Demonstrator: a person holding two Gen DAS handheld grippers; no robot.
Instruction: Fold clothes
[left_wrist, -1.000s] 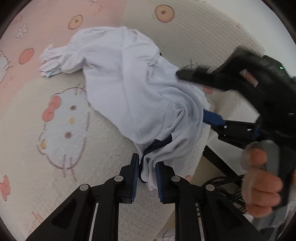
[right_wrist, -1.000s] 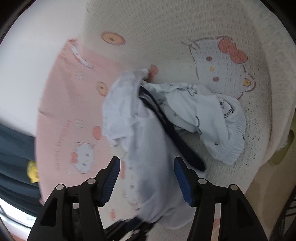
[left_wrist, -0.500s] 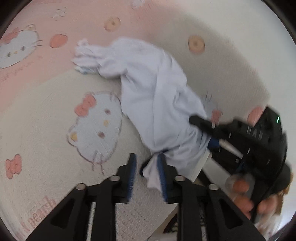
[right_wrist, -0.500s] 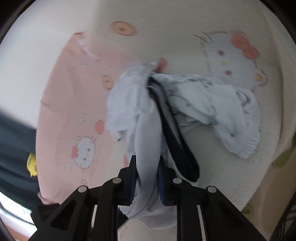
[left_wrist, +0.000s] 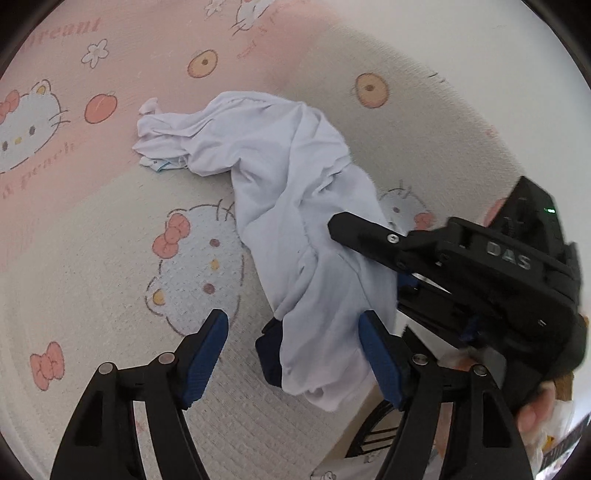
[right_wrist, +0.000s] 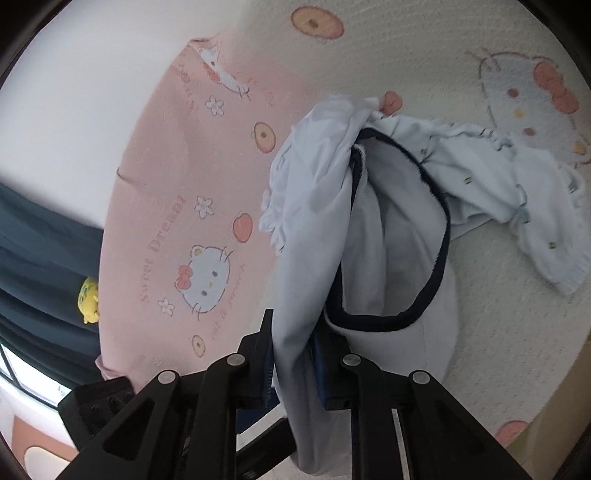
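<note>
A white shirt (left_wrist: 295, 192) with a dark navy neckband lies crumpled on a bed (left_wrist: 92, 258) covered by a blanket in cream and pink, printed with cartoon cats, bows, flowers and round fruit. The garment stretches from a bunched end on the pink part, across the cream part, down to the near edge of the bed, where its lower end hangs over the side. In the left wrist view the left gripper (left_wrist: 293, 354) has its blue-padded fingers (left_wrist: 207, 350) spread wide and opening; the shirt's hanging end and a fold of the navy band sit between them, but neither pad presses on the cloth. From the right side of that view the right gripper (left_wrist: 373, 236) reaches in over the shirt, a hand (left_wrist: 535, 413) gripping its black body. The right wrist view shows the right gripper (right_wrist: 293, 369) with its fingers drawn close together and clamped on a gathered fold of the white fabric, just beside the open neckline (right_wrist: 399, 236). A second pale garment (right_wrist: 535, 206) with small printed marks lies touching the shirt's far side on the cream blanket. A dark curtain (right_wrist: 40, 240) hangs beyond the bed.
</note>
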